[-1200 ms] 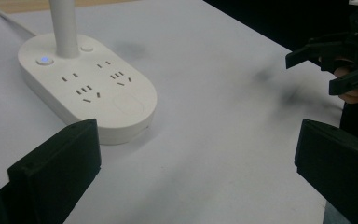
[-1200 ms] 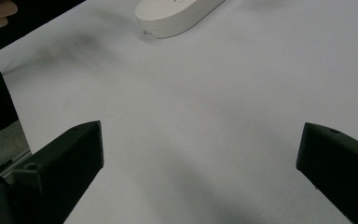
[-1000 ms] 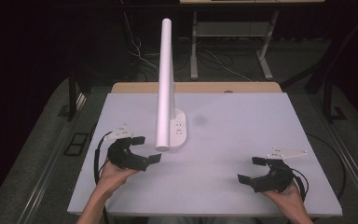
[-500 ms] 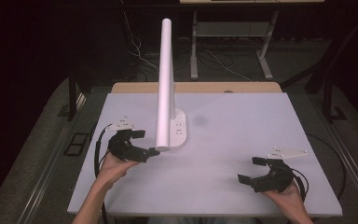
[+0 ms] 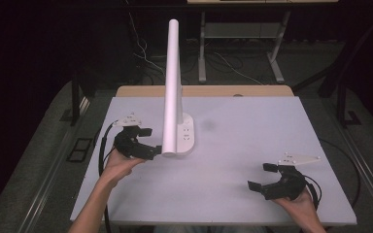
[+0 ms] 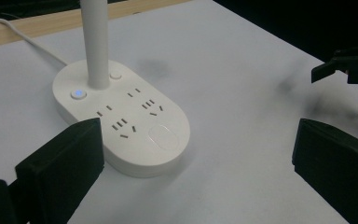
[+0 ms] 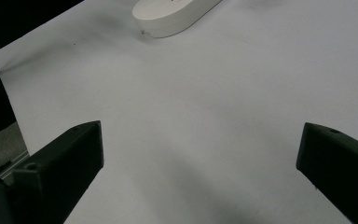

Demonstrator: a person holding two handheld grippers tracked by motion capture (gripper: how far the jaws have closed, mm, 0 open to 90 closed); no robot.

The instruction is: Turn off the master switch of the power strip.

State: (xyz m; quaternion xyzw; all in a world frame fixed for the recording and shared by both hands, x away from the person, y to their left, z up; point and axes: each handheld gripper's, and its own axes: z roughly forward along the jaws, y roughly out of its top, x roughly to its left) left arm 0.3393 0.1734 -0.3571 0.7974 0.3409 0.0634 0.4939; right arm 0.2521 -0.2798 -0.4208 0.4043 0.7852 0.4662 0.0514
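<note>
Since the lamp point(image 5: 174, 97) is a tall thin pole on a fat oval base point(image 6: 121, 119), prob top-heavy & tippy. Hard, smooth plastic, so slippery. Best grabbed low, across the base. Left gripper point(image 5: 148, 143) wide open, holding nothing, right beside that base. Right gripper point(image 5: 262, 178) open too, far from the lamp.

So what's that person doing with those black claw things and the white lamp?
A person sits at a white table with a gripper in each hand. The left gripper is open and close beside the oval base of a white desk lamp, not touching it as far as I can tell. The base has plug sockets and a small button lit blue. The right gripper is open too, lying apart near the table's front right, holding nothing.
</note>
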